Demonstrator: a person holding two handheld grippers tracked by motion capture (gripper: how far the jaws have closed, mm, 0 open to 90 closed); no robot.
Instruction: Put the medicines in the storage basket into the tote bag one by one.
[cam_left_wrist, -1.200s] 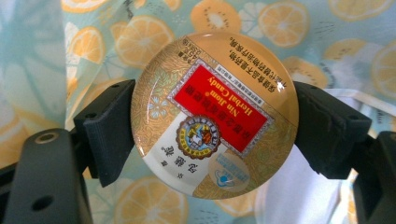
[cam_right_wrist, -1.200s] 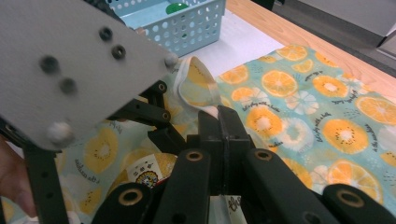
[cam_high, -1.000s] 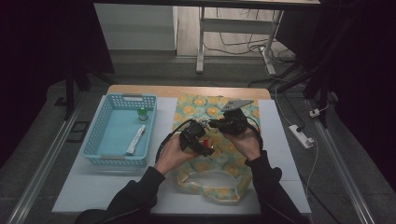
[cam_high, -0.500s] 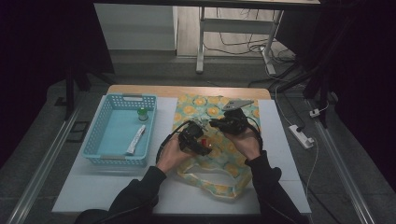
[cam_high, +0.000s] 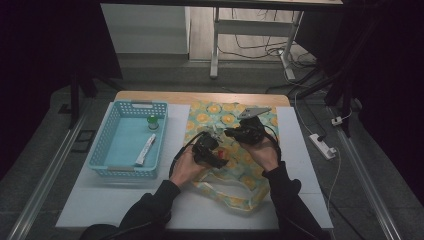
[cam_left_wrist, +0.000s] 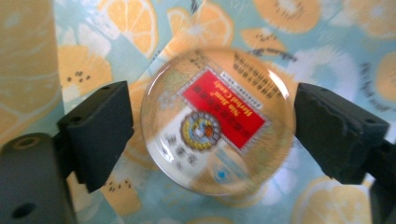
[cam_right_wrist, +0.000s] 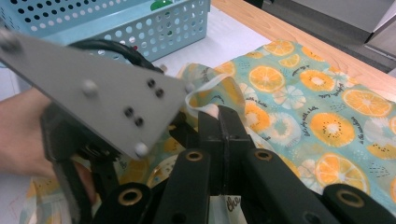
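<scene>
Holding bag (cam_high: 235, 150) open w/ right gripper (cam_right_wrist: 219, 116); tin (cam_left_wrist: 217, 121) inside.

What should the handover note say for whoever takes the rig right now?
Left gripper: jaws open on either side of the round candy tin, with a gap at each side, so no grip. The tin lies on the fruit-print fabric bag.
Right gripper: shut on the bag's strap, lifting it at the bag's edge.
The blue basket to the left holds a white tube and a small green-capped bottle.
Done: bag strap pinched and raised.
Left, probably: close on the tin and get it into the bag; whether the mouth is open enough is unclear.
</scene>
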